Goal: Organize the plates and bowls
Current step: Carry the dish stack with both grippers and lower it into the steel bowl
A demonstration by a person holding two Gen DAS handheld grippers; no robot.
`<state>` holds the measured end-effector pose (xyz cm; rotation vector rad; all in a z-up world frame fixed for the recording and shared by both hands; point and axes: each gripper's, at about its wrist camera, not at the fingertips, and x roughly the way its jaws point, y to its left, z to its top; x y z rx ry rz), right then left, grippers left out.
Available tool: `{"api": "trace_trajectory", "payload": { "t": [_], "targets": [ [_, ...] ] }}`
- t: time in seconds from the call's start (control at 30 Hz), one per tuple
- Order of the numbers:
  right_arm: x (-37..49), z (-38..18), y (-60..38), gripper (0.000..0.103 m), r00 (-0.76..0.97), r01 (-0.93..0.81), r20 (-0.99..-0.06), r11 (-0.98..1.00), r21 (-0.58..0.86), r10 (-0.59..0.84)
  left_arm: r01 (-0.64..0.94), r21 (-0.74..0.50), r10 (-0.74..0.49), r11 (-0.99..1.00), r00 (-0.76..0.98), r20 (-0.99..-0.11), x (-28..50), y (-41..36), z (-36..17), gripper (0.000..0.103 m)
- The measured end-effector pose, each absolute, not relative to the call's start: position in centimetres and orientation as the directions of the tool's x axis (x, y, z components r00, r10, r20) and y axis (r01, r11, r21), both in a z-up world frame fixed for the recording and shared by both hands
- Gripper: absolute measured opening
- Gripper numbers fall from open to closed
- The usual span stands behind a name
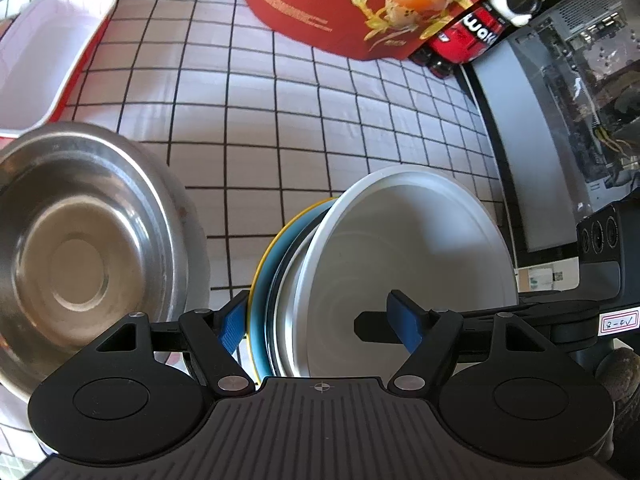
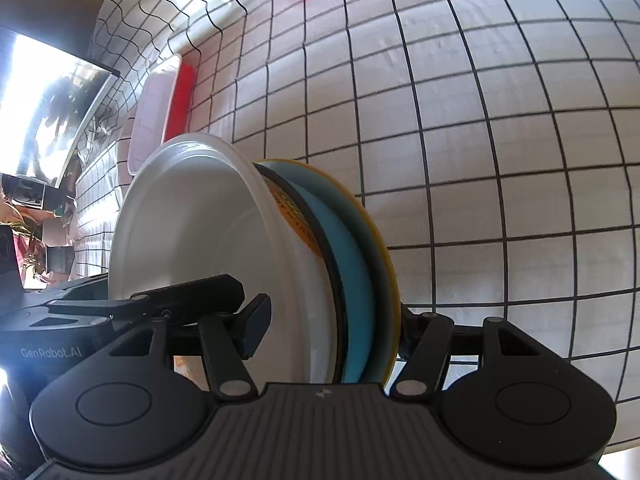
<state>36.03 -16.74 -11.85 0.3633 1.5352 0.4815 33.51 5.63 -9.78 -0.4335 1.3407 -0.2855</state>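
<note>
Holding the nested stack (image 2: 280, 264) on edge above the checked cloth (image 2: 500, 160): my right gripper (image 2: 328, 328) and left gripper (image 1: 320, 328) each clamp it, sharing its weight; steel bowl (image 1: 80, 248) rests alongside.

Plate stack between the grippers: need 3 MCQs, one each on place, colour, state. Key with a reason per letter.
1. Where is the steel bowl in the left wrist view?
A. left of the plate stack
B. on top of the stack
C. inside the red box

2. What colour is the stack's outermost rim opposite the white plate?
A. green
B. yellow
C. pink

3. How does the stack stand?
A. flat on the cloth
B. upside down in the tray
C. on edge, between both grippers' fingers

Key: A, the bowl sits apart at left; B, a yellow rim edges the blue plate; C, left gripper and right gripper both straddle the upright stack.
</note>
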Motion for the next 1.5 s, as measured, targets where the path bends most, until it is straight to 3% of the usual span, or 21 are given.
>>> {"api": "trace_trajectory", "payload": {
  "t": [0.53, 0.93, 1.5],
  "targets": [
    [38.7, -4.7, -8.3, 0.064, -0.02, -0.244, -0.852, 0.824, 0.511, 0.523, -0.062, -0.451, -0.411, 0.891, 0.313, -0.856, 33.4, 13.2, -2.8, 0.077],
    [39.3, -11.1, 2.1, 0.065, -0.127, -0.312, -0.866, 0.809, 0.498, 0.484, -0.233, -0.413, -0.36, 0.88, 0.237, -0.902, 32.4, 22.0, -8.7, 0.076],
    [39.6, -10.1, 3.0, 0.067, -0.083, -0.301, -0.894, 0.844, 0.444, 0.44, -0.183, -0.443, -0.404, 0.878, 0.213, -0.889, 33.3, 23.3, -9.3, 0.075]
  ]
}}
